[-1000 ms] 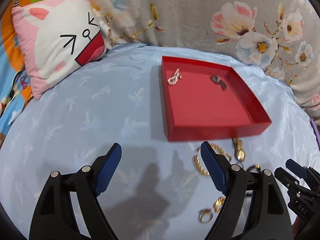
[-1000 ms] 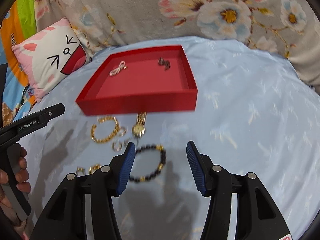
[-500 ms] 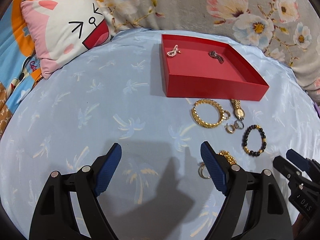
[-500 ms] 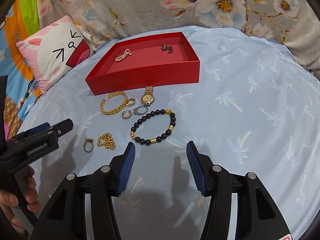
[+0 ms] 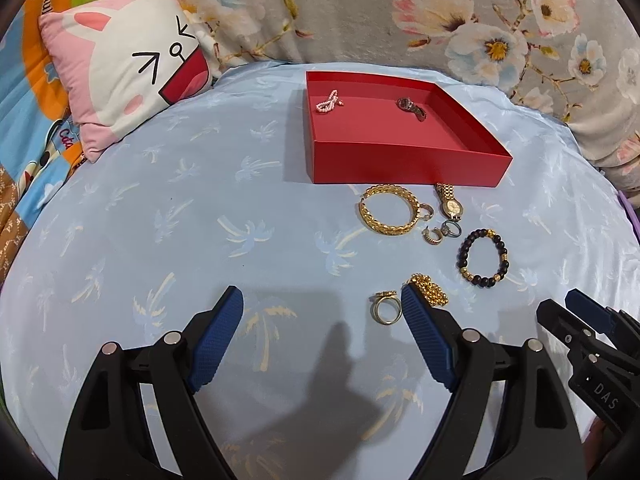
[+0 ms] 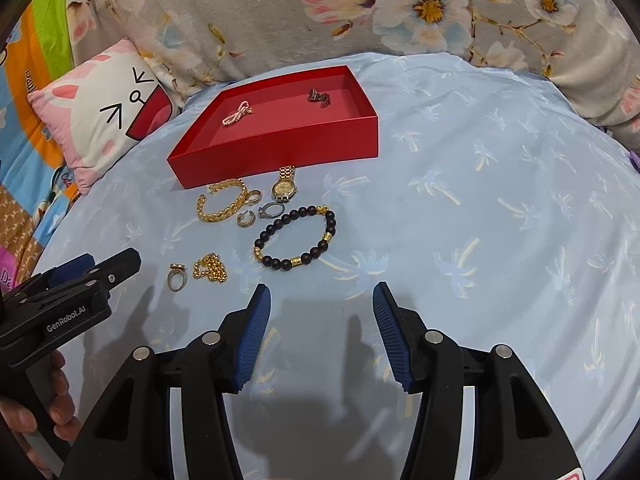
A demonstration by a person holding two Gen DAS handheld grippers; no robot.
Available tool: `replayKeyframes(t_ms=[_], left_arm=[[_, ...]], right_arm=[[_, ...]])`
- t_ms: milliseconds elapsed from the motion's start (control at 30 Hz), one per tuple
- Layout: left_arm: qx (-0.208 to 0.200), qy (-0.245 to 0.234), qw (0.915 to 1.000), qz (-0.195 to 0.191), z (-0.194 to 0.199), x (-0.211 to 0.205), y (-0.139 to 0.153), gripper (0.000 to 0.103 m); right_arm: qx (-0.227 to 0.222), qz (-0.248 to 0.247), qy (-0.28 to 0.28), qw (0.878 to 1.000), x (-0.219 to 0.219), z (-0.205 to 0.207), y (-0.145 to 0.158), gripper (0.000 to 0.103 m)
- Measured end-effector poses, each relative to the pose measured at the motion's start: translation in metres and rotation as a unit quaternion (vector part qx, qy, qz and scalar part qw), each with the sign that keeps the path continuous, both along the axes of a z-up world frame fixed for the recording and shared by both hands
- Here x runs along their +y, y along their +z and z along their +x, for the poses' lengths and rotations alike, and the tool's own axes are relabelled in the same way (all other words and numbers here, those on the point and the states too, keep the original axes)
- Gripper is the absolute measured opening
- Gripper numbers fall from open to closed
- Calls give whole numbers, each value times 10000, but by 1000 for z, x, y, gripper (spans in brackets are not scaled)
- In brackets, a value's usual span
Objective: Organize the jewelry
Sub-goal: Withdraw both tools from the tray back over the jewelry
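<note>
A red tray (image 5: 404, 166) (image 6: 280, 158) lies on the blue bedsheet and holds a pink bead piece (image 6: 237, 113) and a dark piece (image 6: 319, 97). In front of it lie a gold bangle (image 5: 388, 210) (image 6: 222, 206), a gold watch (image 6: 285, 186), small rings (image 6: 272, 210), a black bead bracelet (image 5: 483, 257) (image 6: 296, 238), a gold chain (image 6: 210, 267) and a gold ring (image 5: 387, 307) (image 6: 177, 276). My left gripper (image 5: 322, 300) is open and empty, just left of the gold ring. My right gripper (image 6: 322, 296) is open and empty, just short of the black bracelet.
A pink rabbit cushion (image 5: 124, 80) lies at the far left. A floral grey pillow (image 6: 360, 12) runs along the back. The bedsheet (image 6: 500, 220) stretches to the right of the jewelry.
Both grippers have pulled back from the tray over the last second, so the loose jewelry now lies ahead of them. Both stay open.
</note>
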State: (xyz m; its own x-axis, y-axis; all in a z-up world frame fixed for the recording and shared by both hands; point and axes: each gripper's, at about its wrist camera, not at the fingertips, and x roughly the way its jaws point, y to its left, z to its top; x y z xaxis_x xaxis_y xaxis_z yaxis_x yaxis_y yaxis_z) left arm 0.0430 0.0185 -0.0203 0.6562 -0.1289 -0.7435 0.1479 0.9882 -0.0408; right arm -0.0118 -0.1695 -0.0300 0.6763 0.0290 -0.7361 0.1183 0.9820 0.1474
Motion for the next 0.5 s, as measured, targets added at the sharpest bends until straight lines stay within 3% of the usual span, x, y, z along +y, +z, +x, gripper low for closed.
replayKeyframes(t_ms=[500], left_arm=[[29,198,9998,-82,-2,14,-6,79]], right_arm=[[78,-14,107,9999,0,0,-5,53]])
